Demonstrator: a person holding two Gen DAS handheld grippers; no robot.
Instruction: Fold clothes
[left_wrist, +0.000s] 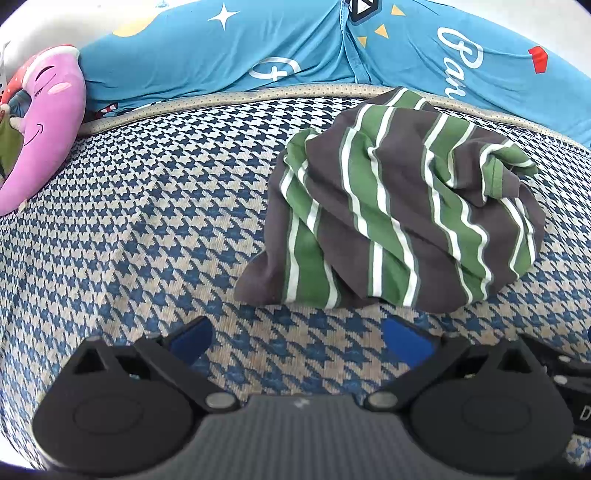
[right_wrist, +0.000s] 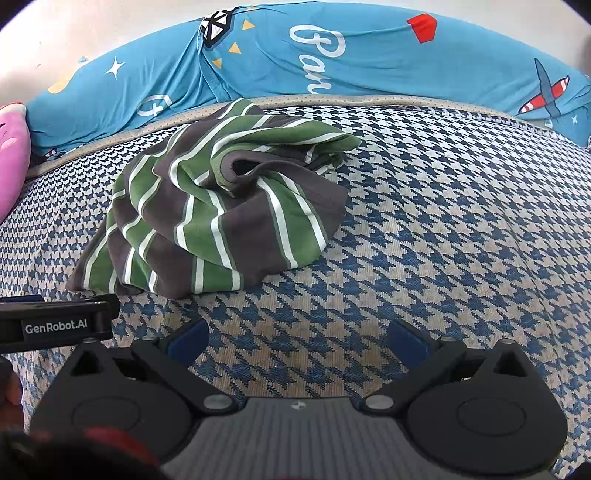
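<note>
Spread fingers (left_wrist: 408, 341) sit near crumpled striped shirt (left_wrist: 399, 218).

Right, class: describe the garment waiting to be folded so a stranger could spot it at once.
Start at the bed cover with its blue and beige houndstooth weave. Near its far edge, in front of the bright blue bedding, lies a crumpled shirt. Its grey, green and white stripes set it apart.

1. Our left gripper (left_wrist: 299, 341) hovers low, its blue-padded fingers (left_wrist: 190, 339) spread wide, gripping nothing.
2. Our right gripper (right_wrist: 299, 341) sits alongside it, equally spread and empty.
</note>
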